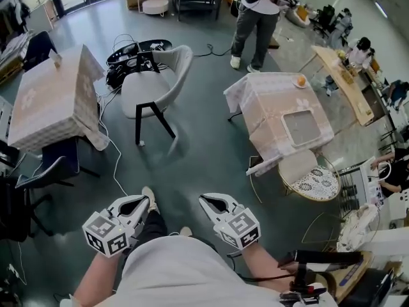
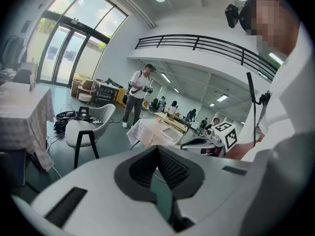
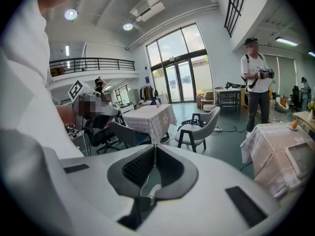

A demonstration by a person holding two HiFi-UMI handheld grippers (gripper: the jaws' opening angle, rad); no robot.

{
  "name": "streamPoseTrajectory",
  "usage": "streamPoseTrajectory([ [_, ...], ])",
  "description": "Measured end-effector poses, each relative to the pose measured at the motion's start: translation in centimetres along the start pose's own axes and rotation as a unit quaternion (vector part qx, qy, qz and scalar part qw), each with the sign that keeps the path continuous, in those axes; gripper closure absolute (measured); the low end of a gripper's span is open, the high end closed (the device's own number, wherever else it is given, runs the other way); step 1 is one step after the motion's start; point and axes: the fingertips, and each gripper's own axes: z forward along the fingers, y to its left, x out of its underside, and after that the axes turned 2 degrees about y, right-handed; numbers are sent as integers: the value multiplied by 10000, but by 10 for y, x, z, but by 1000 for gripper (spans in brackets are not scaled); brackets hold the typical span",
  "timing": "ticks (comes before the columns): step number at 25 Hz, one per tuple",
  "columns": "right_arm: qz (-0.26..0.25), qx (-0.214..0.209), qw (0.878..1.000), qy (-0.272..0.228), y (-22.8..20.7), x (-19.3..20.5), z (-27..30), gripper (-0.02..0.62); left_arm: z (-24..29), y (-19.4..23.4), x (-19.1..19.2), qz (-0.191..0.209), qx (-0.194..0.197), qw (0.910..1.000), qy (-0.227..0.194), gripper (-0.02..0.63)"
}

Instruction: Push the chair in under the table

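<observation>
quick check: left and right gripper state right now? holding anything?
Left gripper: closed, jaws together, holding nothing.
Right gripper: closed, jaws together, holding nothing.

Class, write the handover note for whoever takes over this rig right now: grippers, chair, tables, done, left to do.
Left gripper: shut, empty. Right gripper: shut, empty. Both are well short of the chair.
Chair: on open floor between the left table and the right table, under neither.
Done: nothing. Left: walk up, push the chair in under a table.
</observation>
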Motion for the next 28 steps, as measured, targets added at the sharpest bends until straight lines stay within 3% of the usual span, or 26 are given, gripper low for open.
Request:
streamPoseTrajectory([
  [5, -63, 199, 9995, 222, -31, -33, 54, 570, 23, 53, -39, 115, 421, 9990, 17, 594],
  [10, -91, 406, 9984, 392, -65, -84, 127, 483, 25, 116, -92, 413, 705, 9966, -108, 592],
  [14, 13, 636, 9975, 310, -97, -116, 182, 463, 19, 173, -117, 628, 625, 9960, -117, 592],
  [17, 74, 721, 9962, 475, -126, -131, 215, 457, 16, 200, -139, 429, 579, 9970, -276, 591],
  [21, 359, 876, 9930, 706, -194, -141, 257, 434, 29, 242, -157, 225, 431, 9983, -335, 591],
  [28, 820, 942, 9880, 905, -353, -176, 337, 377, 68, 307, -207, -111, -122, 9991, -400, 591],
])
